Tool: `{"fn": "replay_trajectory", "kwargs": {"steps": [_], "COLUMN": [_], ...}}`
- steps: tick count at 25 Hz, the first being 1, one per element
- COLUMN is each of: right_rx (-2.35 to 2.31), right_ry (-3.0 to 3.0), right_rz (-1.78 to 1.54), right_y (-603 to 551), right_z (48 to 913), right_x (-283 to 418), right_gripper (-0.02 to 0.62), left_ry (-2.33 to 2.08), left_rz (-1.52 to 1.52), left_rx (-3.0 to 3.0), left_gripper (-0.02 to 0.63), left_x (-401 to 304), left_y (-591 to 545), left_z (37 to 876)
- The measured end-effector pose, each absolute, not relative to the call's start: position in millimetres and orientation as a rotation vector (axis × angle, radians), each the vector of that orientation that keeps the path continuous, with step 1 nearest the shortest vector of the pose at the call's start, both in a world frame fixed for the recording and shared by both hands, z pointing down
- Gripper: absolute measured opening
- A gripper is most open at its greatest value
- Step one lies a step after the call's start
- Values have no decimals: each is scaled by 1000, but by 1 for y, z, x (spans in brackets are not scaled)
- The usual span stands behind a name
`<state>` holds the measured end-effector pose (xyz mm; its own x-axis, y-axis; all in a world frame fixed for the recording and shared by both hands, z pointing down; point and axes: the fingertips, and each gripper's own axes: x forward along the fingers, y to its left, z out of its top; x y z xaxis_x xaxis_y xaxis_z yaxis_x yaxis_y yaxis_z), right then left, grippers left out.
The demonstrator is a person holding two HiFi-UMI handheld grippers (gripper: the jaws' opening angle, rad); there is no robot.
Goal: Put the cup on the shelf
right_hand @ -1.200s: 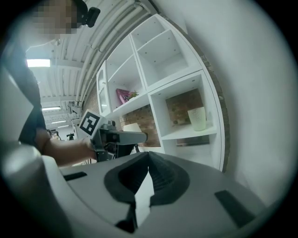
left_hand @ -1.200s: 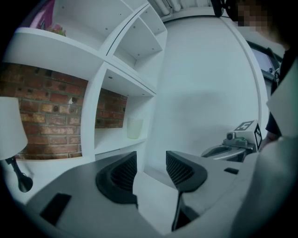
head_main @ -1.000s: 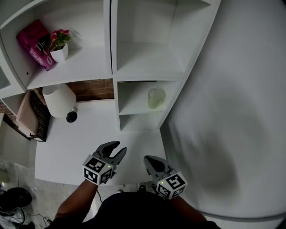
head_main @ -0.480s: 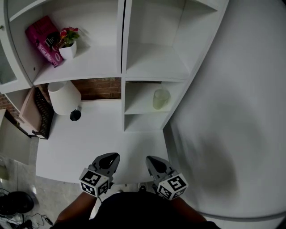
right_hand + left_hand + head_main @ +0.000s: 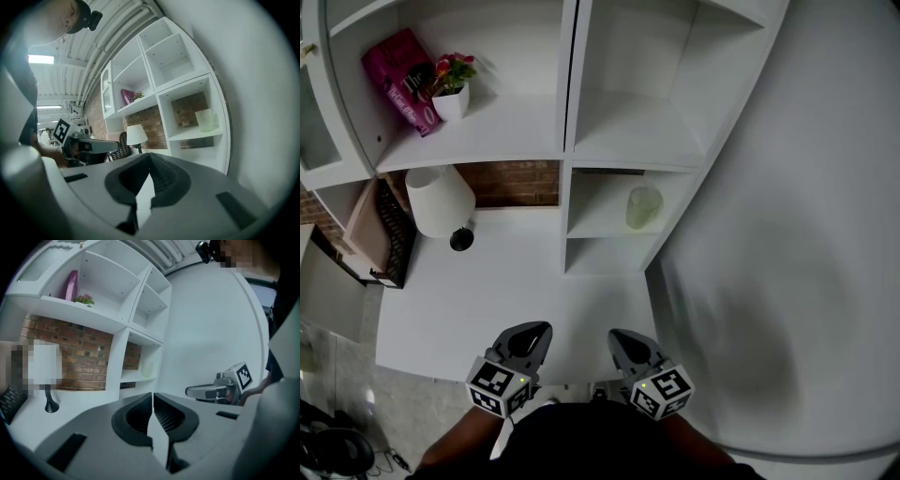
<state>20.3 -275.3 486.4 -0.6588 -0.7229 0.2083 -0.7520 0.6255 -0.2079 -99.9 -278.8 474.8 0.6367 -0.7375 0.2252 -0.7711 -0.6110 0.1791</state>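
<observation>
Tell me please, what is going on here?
A person holds a claw tool in each hand, low over the white desk. The left claw and the right claw are both shut and empty. The cup stands upright in a small shelf compartment, apart from both claws.

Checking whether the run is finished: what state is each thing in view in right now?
cup, upright in the lower right compartment of the shelf, not held.
left gripper, shut, empty.
right gripper, shut, empty.
lamp, upright on the table.
flower pot, upright in the upper left compartment.
pink packet, leaning beside the flower pot.
</observation>
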Motion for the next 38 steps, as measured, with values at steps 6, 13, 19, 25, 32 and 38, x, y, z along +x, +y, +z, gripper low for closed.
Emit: {"fn": "replay_trajectory", "kwargs": {"steps": [6, 13, 19, 25, 32, 38], "right_rx": [1238, 1235, 1241, 1233, 1239, 1234], "right_ry": [-2731, -2735, -2744, -2744, -2746, -2746], "right_rz": [429, 439, 449, 446, 452, 451], "right_y": [-273, -274, -274, -275, -276, -279], "right_z": [487, 487, 486, 489, 489, 489], "right_x": [19, 21, 21, 22, 23, 23], "right_gripper": [3, 3, 3, 3, 3, 3], "left_ry": [-1213, -1206, -1200, -1190, -1180, -1182], "left_rz": [189, 199, 221, 212, 214, 212], "left_rx": [2610, 2617, 2622, 2625, 2633, 2634], "left_gripper": [15, 15, 15, 15, 15, 15], "left_x": [-97, -92, -90, -85, -81, -80], "left_y": [-275, -272, -270, -269, -270, -274], "left_z": [471, 470, 472, 472, 471, 470]}}
